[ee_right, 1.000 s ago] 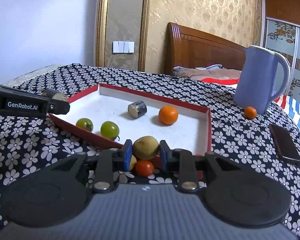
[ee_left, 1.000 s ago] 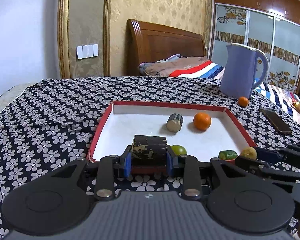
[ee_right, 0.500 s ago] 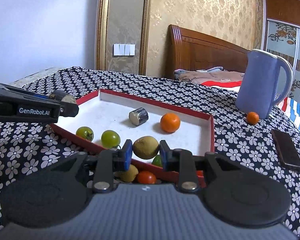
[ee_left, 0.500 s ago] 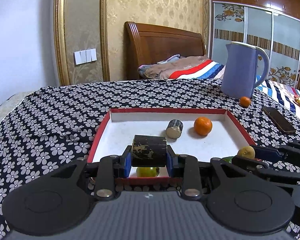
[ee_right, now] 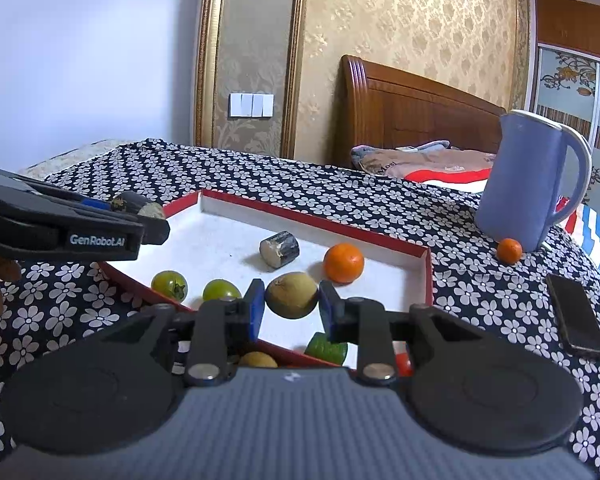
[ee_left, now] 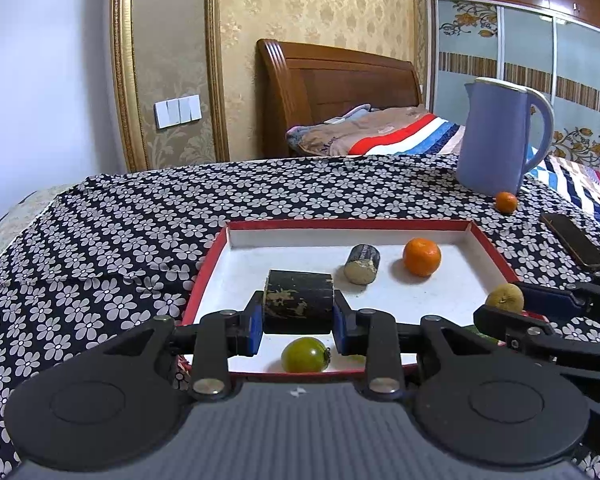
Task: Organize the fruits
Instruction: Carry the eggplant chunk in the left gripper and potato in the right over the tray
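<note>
1. Both your grippers have climbed and pushed forward since a second ago: the red-rimmed tray [ee_left: 496, 248] now sits lower in each view, and more of its white floor shows under the loads.
2. Your left gripper [ee_left: 298, 318] is clenched on the dark cylinder [ee_left: 299, 306], blue pads pressed to both ends, carried above the tray's near left part.
3. Right below that load, a green tomato [ee_left: 305, 355] lies on the tray floor by the near rim.
4. Your right gripper [ee_right: 291, 306] is clamped on the brownish-yellow round fruit [ee_right: 291, 294], hanging over the tray's near edge.
5. From the right wrist, a second green tomato [ee_right: 221, 291] sits beside the first, both inside along the near-left rim.
6. Farther back in the tray, a short dark log piece [ee_left: 362, 264] lies on its side, and the orange [ee_left: 421, 257] rests just beside it, apart from it.
7. Under your right gripper, a green piece [ee_right: 326, 348], a yellowish fruit [ee_right: 258, 359] and a red one [ee_right: 403, 362] show at the tray's near edge; you cannot tell whether they are inside or outside.
8. Out on the flowered cloth [ee_left: 140, 240], a small orange [ee_left: 505, 202] sits against the blue kettle [ee_left: 496, 140], and a phone [ee_left: 574, 240] lies right of the tray.
</note>
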The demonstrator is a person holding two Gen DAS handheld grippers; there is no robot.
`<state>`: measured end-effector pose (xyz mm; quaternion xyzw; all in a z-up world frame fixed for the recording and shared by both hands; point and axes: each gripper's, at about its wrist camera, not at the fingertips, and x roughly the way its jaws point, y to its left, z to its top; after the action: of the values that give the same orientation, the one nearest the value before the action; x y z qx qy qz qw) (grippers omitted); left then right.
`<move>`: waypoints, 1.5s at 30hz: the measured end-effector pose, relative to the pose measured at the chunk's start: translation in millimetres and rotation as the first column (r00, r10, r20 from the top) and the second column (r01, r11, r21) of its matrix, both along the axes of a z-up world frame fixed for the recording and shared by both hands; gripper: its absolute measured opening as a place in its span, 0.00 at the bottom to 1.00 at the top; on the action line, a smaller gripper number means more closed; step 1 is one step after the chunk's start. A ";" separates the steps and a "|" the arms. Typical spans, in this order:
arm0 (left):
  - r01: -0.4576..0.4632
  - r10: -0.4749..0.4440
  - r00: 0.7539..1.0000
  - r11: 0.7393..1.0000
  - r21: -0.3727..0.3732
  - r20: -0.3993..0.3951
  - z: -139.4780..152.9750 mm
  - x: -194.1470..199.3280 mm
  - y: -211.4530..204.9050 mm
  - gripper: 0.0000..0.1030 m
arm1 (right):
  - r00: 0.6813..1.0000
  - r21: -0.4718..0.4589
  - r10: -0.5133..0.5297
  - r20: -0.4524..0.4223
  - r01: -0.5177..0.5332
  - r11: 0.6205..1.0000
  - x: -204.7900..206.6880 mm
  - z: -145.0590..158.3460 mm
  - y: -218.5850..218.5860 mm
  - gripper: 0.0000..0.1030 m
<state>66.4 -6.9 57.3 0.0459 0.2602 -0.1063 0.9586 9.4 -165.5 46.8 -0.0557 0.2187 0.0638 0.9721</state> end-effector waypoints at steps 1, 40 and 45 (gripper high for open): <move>-0.003 0.003 1.000 1.000 0.004 -0.001 0.0 1.8 -0.5 0.31 | 1.000 -0.002 0.000 0.000 0.000 1.000 1.2 0.2 0.1 0.27; -0.082 0.091 0.991 0.992 0.093 -0.101 -18.1 91.3 -18.2 0.31 | 0.999 0.004 -0.018 -0.049 0.018 1.000 69.2 14.2 -2.9 0.26; -0.084 0.096 0.989 0.991 0.104 -0.109 -20.8 95.8 -20.3 0.31 | 0.998 0.000 -0.020 -0.057 0.020 1.000 74.9 13.4 -0.9 0.26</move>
<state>162.2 -27.2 36.4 0.0755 0.3209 -0.0524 0.9426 84.3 -166.4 60.2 -0.0515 0.2468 0.0555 0.9661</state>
